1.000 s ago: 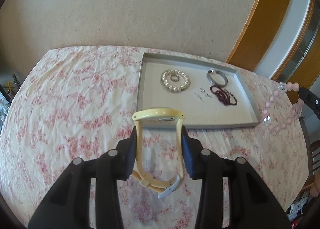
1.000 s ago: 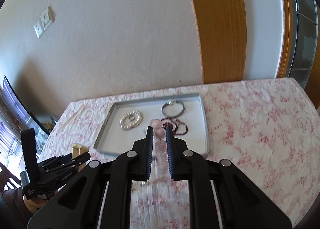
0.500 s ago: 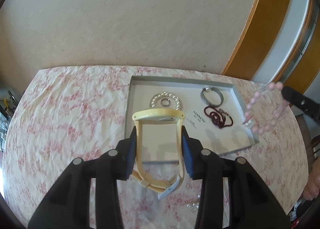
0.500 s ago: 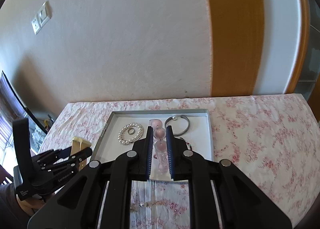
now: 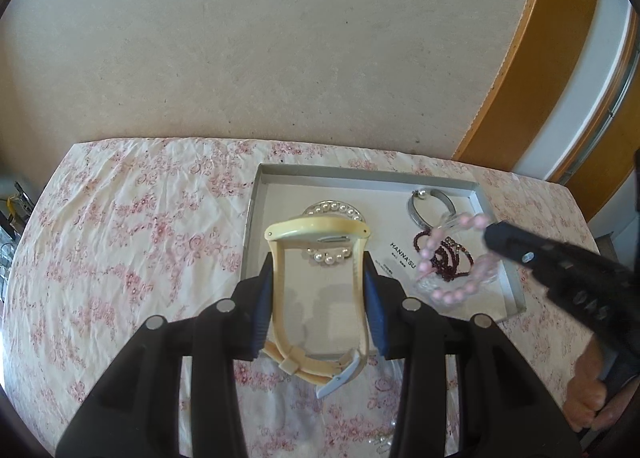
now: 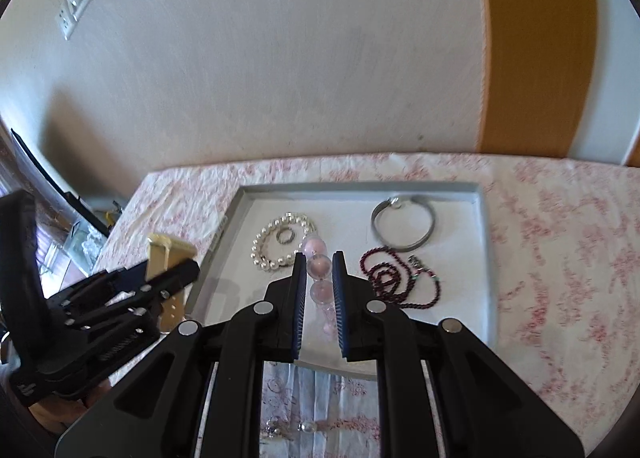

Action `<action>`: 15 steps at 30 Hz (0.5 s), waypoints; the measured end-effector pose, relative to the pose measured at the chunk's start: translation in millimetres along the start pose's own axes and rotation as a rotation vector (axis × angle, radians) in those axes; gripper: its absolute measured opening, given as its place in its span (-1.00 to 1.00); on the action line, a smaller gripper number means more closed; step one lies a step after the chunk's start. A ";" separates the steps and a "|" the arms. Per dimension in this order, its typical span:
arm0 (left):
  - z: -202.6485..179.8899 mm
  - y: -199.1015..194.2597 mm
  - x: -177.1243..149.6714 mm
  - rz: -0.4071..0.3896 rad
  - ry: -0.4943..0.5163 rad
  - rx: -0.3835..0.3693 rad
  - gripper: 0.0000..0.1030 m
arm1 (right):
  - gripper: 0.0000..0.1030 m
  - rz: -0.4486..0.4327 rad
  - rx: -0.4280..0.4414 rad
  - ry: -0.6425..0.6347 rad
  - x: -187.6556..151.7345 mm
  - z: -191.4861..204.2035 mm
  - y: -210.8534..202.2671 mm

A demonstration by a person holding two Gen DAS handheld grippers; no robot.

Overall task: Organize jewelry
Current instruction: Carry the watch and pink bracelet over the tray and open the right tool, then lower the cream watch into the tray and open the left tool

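My left gripper [image 5: 318, 270] is shut on a cream-yellow wristwatch [image 5: 316, 228], holding it by its strap above the near left part of the grey tray [image 5: 256, 202]. My right gripper [image 6: 319, 266] is shut on a pink bead bracelet [image 6: 319, 268] and holds it over the tray [image 6: 486, 238]; the bracelet [image 5: 452, 258] hangs over the tray's right half in the left wrist view. In the tray lie a pearl bracelet [image 6: 266, 254] with a small ring [image 6: 286, 236] inside it, a silver bangle [image 6: 402, 224] and a dark red bead strand [image 6: 400, 282].
The tray sits on a table with a pink floral cloth [image 5: 120, 226], close to the wall. A white label card [image 5: 400, 254] lies in the tray. Small loose jewelry pieces [image 6: 292, 426] lie on the cloth near the front edge. The left gripper [image 6: 132, 282] shows left of the tray.
Both grippers have moved in toward the tray. The pink bracelet has gone from beyond the tray's right edge to over its right half. The watch now hangs over the tray's near left.
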State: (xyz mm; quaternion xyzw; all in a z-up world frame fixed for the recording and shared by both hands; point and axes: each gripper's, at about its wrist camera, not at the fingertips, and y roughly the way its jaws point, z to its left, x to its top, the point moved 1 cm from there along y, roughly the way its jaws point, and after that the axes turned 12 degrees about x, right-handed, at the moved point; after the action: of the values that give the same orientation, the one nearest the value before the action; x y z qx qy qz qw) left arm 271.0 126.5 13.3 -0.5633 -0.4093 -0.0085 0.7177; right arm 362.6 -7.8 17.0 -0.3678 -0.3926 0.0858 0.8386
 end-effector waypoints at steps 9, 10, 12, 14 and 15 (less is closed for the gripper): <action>-4.6 11.7 7.4 0.010 0.001 0.001 -0.22 | -0.69 0.012 -0.118 -0.061 3.1 -17.0 12.8; -6.6 13.6 8.1 0.011 0.004 -0.001 -0.22 | -0.52 0.011 -0.124 -0.067 3.2 -18.6 12.1; -10.7 17.2 9.3 0.016 0.009 -0.005 -0.22 | -0.13 -0.001 -0.135 -0.072 3.6 -21.3 10.4; -15.3 20.6 10.0 0.021 0.018 -0.010 -0.22 | -0.10 -0.009 -0.143 -0.075 4.8 -24.1 9.3; -17.4 22.0 10.1 0.022 0.023 -0.013 -0.22 | -0.10 -0.009 -0.147 -0.074 5.3 -25.2 9.4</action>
State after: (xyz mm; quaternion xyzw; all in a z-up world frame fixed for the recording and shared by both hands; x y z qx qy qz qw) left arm 298.2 124.8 1.2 -0.5723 -0.3948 -0.0095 0.7187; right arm 385.7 -12.6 3.1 -0.4233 -0.4303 0.0664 0.7945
